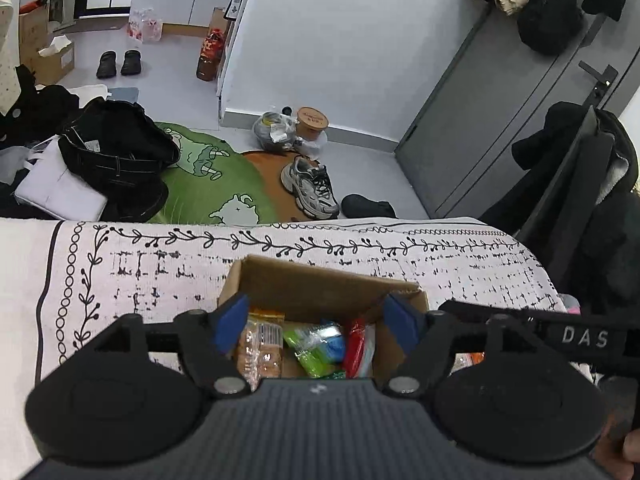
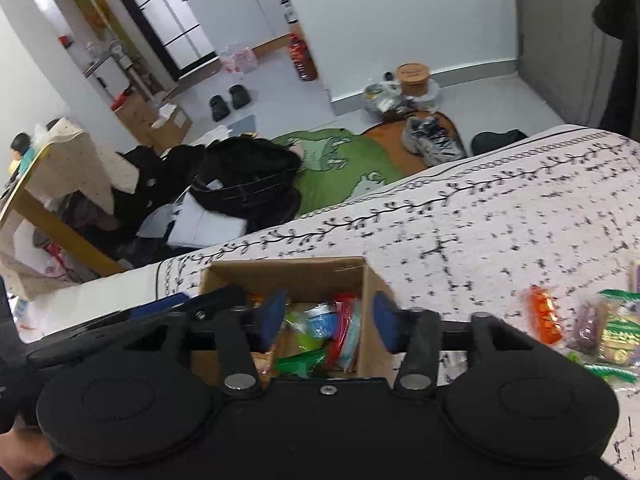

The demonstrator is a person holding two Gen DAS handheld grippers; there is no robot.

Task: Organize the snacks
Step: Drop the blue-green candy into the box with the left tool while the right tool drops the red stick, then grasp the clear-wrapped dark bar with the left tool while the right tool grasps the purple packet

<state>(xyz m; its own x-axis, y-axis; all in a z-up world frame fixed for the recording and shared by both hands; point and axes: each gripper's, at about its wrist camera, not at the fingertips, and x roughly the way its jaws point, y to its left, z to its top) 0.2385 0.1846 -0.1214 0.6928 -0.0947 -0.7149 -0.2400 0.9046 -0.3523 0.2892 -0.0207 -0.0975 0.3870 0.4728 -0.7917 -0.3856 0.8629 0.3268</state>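
Observation:
A brown cardboard box (image 1: 320, 284) stands on the patterned tablecloth and holds several snack packets: a biscuit pack (image 1: 260, 344), green and blue packs, a red pack (image 1: 355, 344). My left gripper (image 1: 318, 326) is open and empty, fingers spread above the box. The right wrist view shows the same box (image 2: 288, 276). My right gripper (image 2: 328, 320) is open and empty above it. Loose snacks lie on the cloth to the right: an orange packet (image 2: 544, 314), a purple one (image 2: 586, 330) and green ones (image 2: 618, 332).
The tablecloth's far edge (image 1: 280, 228) drops to a floor with a green rug (image 1: 216, 184), a sneaker (image 1: 310, 186), black clothes (image 1: 116, 148) and bags. A black chair with a coat (image 1: 580, 184) stands at the right. The right gripper's arm (image 1: 560, 332) crosses beside the box.

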